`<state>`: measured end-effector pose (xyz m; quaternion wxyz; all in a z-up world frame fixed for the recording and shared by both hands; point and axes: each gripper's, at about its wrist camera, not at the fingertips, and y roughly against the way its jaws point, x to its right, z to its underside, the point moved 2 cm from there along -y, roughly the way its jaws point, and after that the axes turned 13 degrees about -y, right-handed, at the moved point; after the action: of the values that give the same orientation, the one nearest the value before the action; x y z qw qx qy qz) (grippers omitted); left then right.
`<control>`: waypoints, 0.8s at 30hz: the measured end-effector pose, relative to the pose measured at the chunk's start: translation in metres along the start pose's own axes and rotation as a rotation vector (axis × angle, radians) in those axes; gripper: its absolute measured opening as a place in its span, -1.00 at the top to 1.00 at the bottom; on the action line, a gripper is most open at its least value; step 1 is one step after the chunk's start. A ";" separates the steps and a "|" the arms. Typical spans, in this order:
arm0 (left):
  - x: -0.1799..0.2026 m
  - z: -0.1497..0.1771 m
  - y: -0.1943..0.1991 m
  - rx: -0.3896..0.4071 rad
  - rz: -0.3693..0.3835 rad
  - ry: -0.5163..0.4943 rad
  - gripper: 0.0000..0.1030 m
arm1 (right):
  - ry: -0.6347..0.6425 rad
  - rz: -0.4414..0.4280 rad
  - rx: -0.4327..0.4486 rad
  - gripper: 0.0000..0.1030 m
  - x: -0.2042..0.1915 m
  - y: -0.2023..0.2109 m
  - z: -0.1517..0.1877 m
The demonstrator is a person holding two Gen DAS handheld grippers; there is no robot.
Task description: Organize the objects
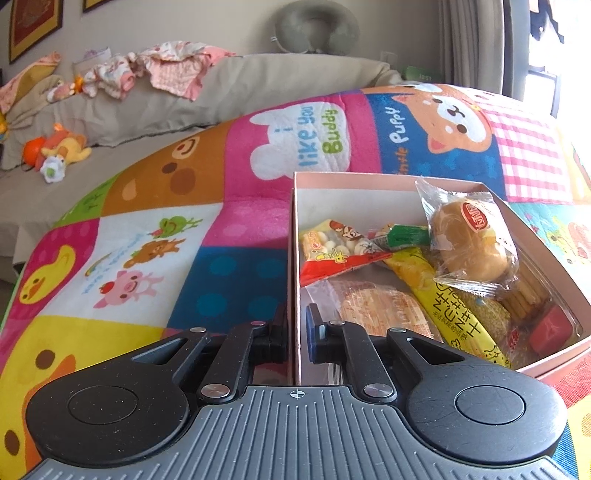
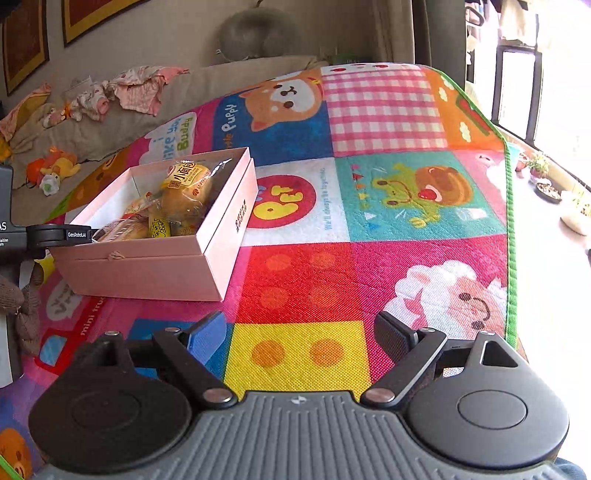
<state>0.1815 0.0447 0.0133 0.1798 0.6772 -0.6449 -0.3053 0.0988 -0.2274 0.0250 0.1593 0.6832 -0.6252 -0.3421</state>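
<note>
- Gripping the near left wall of the pink box (image 1: 295, 258), the left gripper (image 1: 297, 334) has its jaws pinched on that thin wall, one finger outside it and the blue-padded one inside.
- One pink box sits on the colourful play mat (image 1: 147, 240); its lid is off and it appears nested in a slightly wider pink tray of the same colour.
- Inside the box lie several wrapped snacks: one clear-wrapped bun (image 1: 469, 243) resting on top at the right, one red-and-yellow packet (image 1: 340, 251) toward the left, one long yellow packet (image 1: 454, 310) running diagonally, one clear pack of pale wafers (image 1: 373, 310) at the bottom, and one small red item (image 1: 550, 326) in the right corner; others beneath are too hidden to count.
- The right gripper (image 2: 299, 336) hovers over bare mat with its jaws spread wide and nothing between them.
- From the right wrist view the box stands up and to the left of those open jaws, well apart from them.
- Two framed pictures hang on the far wall, and one grey neck pillow (image 1: 317, 27) sits on the sofa back.
</note>
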 end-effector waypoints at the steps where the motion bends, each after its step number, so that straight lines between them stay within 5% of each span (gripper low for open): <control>1: 0.002 -0.001 0.000 -0.005 -0.001 -0.001 0.80 | -0.009 -0.012 -0.002 -0.71 0.002 -0.001 0.002; 9: -0.006 -0.006 0.003 0.019 0.042 0.125 0.73 | 0.028 -0.055 0.035 -0.73 0.002 0.002 0.015; 13: -0.005 0.004 0.053 0.127 -0.008 0.050 0.41 | 0.051 -0.053 0.071 -0.91 0.010 0.022 0.018; 17: 0.001 0.037 0.130 0.265 -0.124 0.003 0.49 | 0.087 -0.070 0.105 -1.00 0.008 0.049 0.032; 24: 0.036 0.110 0.156 0.130 0.048 -0.029 0.48 | 0.130 -0.124 0.035 -1.00 -0.026 0.056 0.064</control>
<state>-0.0092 0.0095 0.0239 0.1332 0.6674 -0.6819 -0.2679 0.0148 -0.1981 0.0223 0.1662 0.7441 -0.5759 -0.2951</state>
